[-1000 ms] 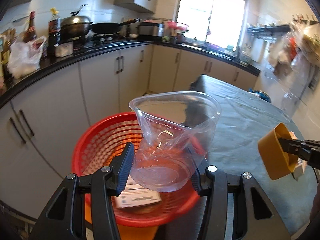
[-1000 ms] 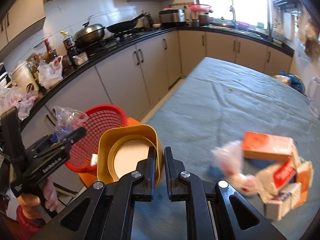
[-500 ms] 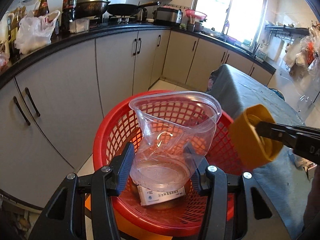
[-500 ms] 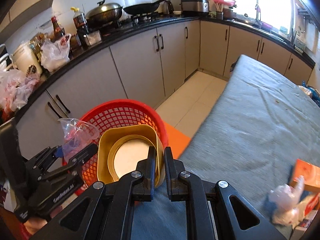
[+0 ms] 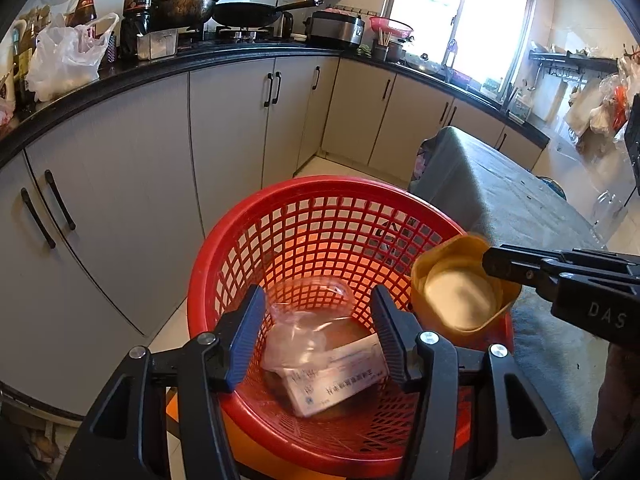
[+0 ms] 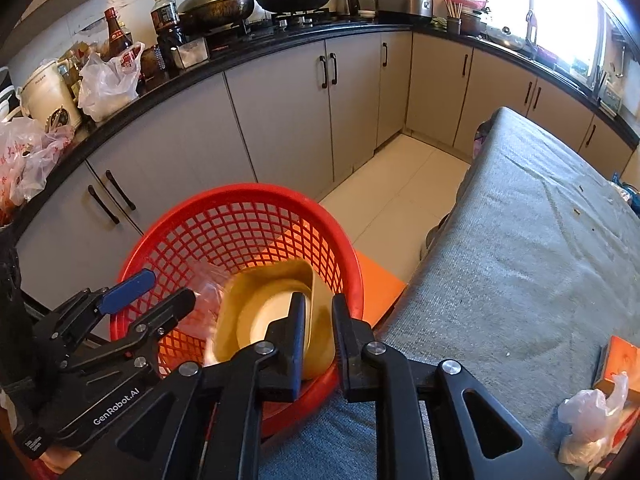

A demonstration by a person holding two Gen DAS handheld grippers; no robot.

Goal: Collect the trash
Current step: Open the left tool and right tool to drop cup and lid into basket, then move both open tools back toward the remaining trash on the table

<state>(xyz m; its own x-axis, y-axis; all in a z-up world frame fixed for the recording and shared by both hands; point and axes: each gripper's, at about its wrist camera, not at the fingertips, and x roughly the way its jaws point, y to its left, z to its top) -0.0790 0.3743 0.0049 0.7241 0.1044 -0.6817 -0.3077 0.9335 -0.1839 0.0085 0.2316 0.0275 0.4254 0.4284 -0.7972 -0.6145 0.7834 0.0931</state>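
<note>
Plainly, the two views split the scene. The left wrist view looks straight into the red basket (image 5: 198, 280). At its bottom lies the crumpled clear plastic cup (image 5: 304, 332), tipped on its side. It rests against a white carton (image 5: 340, 376) printed with blue writing (characters too blurred to read). The right wrist view hides that bottom behind the yellow tub (image 6: 260, 320). It does show what the other cannot: the grey-clothed table (image 6: 540, 260) just beside the basket. An orange box (image 6: 620, 360) and a knotted white plastic bag (image 6: 588, 412) sit on it near the right edge. An orange surface (image 6: 380, 284) shows under the basket.

The left gripper (image 5: 316, 294) hovers over the basket. Its blue-padded jaws stand apart and have just been opening, with nothing between them; the cup lies loose below. The right gripper (image 6: 319, 300) has also just been opening. Its fingers are parted a little, with the tub's thin wall between them, close to one finger and with a gap to the other. The tub is motion-blurred. It sits over the basket's near rim, its open mouth facing the camera, with a pale round bottom inside.

Readable writing: "GenRobot.AI" on the left gripper's arm in the right view, and "DAS" on the right gripper's body in the left view.
</note>
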